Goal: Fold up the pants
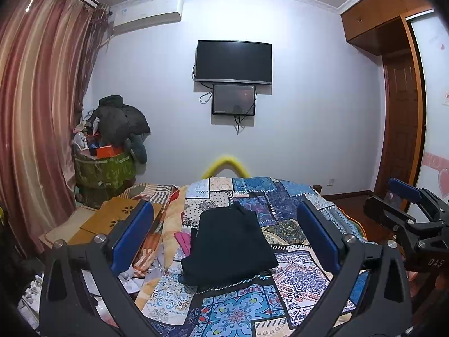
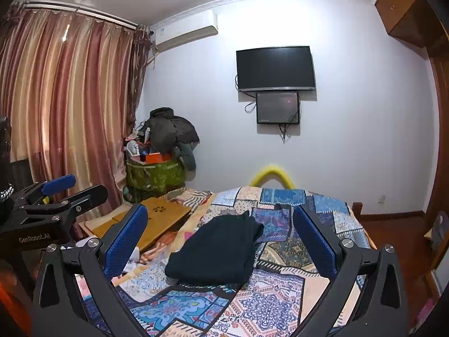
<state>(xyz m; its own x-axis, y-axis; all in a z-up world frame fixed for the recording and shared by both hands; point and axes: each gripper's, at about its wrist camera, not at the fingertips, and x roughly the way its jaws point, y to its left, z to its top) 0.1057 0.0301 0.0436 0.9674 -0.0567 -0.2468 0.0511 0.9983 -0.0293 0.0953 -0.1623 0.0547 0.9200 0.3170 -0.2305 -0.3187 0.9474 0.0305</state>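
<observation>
We hold left gripper [image 1: 224, 236] and right gripper [image 2: 220, 241] spread, empty; folded pants [image 1: 228, 245] lie ahead, long axis near-to-far, equally near both.

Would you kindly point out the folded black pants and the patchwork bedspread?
folded black pants [image 1: 230, 248]: left wrist view, middle of the top layer.
patchwork bedspread [image 2: 269, 303]: right wrist view, bare patterned patch near the pants.

both wrist views above bed [image 1: 283, 241], facing television [image 1: 233, 62]
</observation>
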